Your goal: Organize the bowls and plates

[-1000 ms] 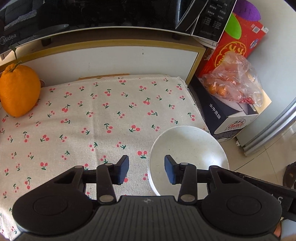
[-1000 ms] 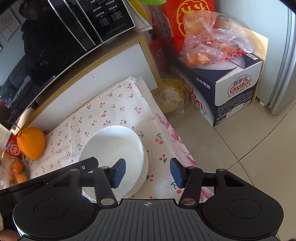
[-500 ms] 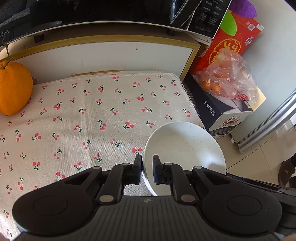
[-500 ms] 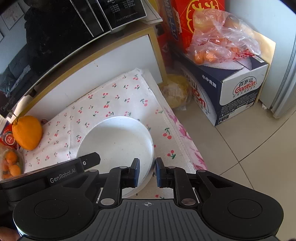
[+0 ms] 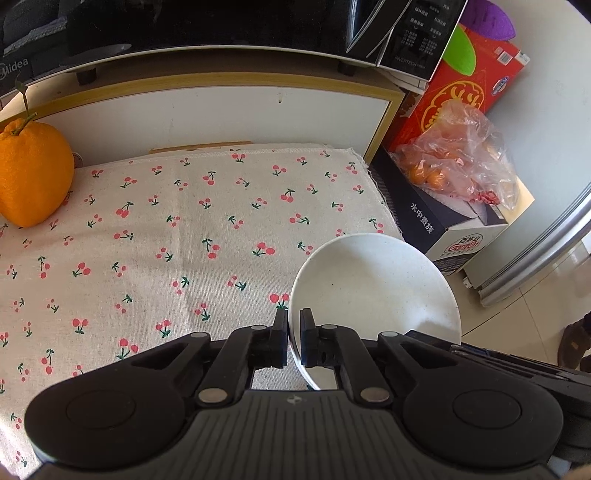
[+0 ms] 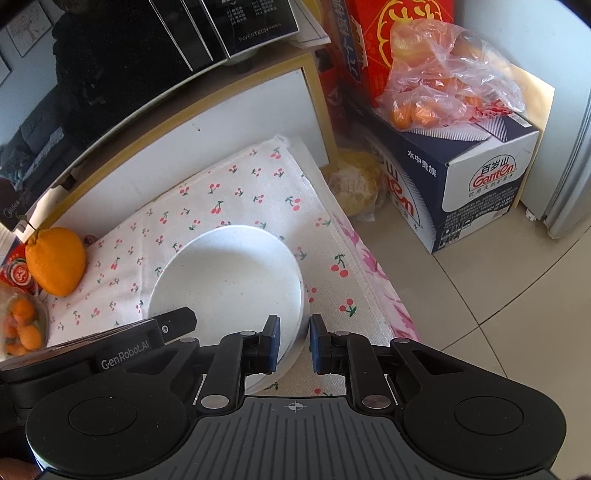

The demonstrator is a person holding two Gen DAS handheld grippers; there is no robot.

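Nearest the left wrist camera, the left gripper (image 5: 294, 338) is clenched on the near rim of a white bowl (image 5: 373, 291), which sits at the right edge of the cherry-print cloth (image 5: 184, 240) covering the worktop. From the right wrist camera, the right gripper (image 6: 293, 343) straddles the bowl's (image 6: 225, 280) opposite rim with its jaws slightly parted, the outer finger clear of the bowl wall, so it is released. Farther back lie a large orange (image 5: 31, 177), a microwave (image 5: 221, 26), and a blue carton (image 6: 476, 184) carrying a bag of fruit (image 6: 439, 81).
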